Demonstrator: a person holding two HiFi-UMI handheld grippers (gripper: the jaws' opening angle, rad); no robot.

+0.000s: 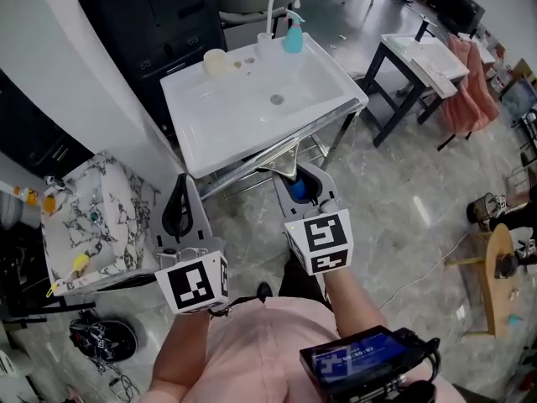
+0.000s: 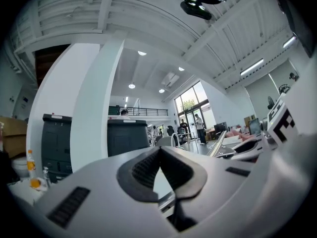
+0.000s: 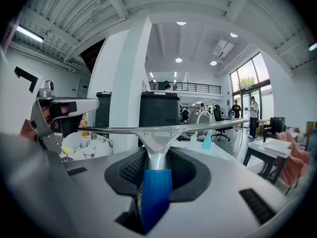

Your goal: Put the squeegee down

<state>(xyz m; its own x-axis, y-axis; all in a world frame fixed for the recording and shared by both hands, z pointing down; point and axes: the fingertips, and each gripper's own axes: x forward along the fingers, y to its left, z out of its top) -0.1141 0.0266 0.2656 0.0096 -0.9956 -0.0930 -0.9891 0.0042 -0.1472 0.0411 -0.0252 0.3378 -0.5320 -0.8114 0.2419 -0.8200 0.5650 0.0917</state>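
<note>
Squeegee (image 3: 156, 182) sits clenched by its blue handle in the right tongs (image 3: 157, 155), shaft pointing straight ahead, blade lying crosswise beyond the tips. The left tongs (image 2: 159, 152), closed on nothing, hang alongside. The white sink (image 1: 323, 86) stands just ahead, lower down.

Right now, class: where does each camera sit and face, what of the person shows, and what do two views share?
Head view: on the head, facing steeply down at the sink; shows forearms, left gripper, right gripper.
Left gripper view: on the left gripper, facing past its closed jaws into the hall; right gripper at right.
Right gripper view: on the right gripper, facing along the clamped squeegee; left gripper at left.
Shared: head and right gripper views show the teal bottle.
</note>
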